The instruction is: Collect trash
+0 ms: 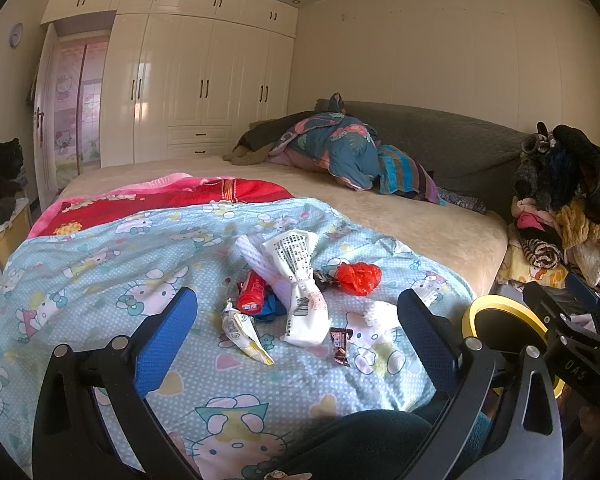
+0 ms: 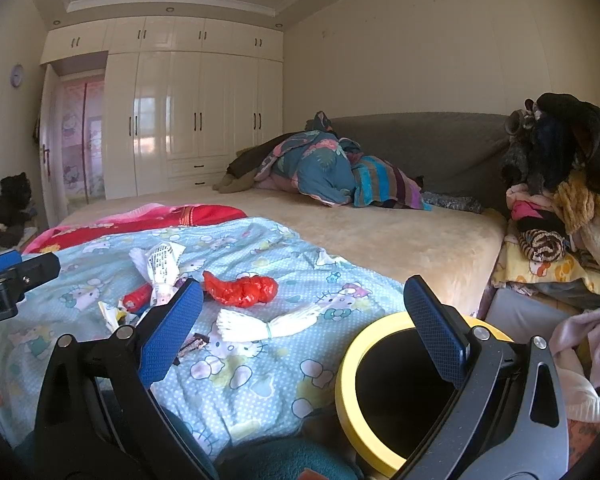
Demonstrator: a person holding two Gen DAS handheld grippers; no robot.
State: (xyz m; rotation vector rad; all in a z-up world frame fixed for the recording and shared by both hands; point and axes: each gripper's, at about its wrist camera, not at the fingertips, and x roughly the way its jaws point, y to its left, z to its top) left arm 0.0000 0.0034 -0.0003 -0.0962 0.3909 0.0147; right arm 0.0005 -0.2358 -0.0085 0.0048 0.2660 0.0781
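Note:
Trash lies on a light-blue Hello Kitty blanket (image 1: 100,272) on the bed. There is a red crumpled plastic bag (image 1: 358,277) (image 2: 240,290), a large white printed wrapper (image 1: 300,284) (image 2: 162,268), a red snack packet (image 1: 251,292), a small brown candy wrapper (image 1: 339,345) and a white foam net bundle (image 2: 268,324). A yellow-rimmed black bin (image 2: 396,384) (image 1: 504,332) stands beside the bed at the right. My left gripper (image 1: 296,320) is open and empty above the trash. My right gripper (image 2: 300,312) is open and empty, between the foam net and the bin.
A heap of bedding (image 1: 340,152) lies at the far side of the bed against a grey headboard (image 1: 440,140). A pile of clothes and soft toys (image 1: 560,200) stands at the right. White wardrobes (image 1: 200,80) line the back wall.

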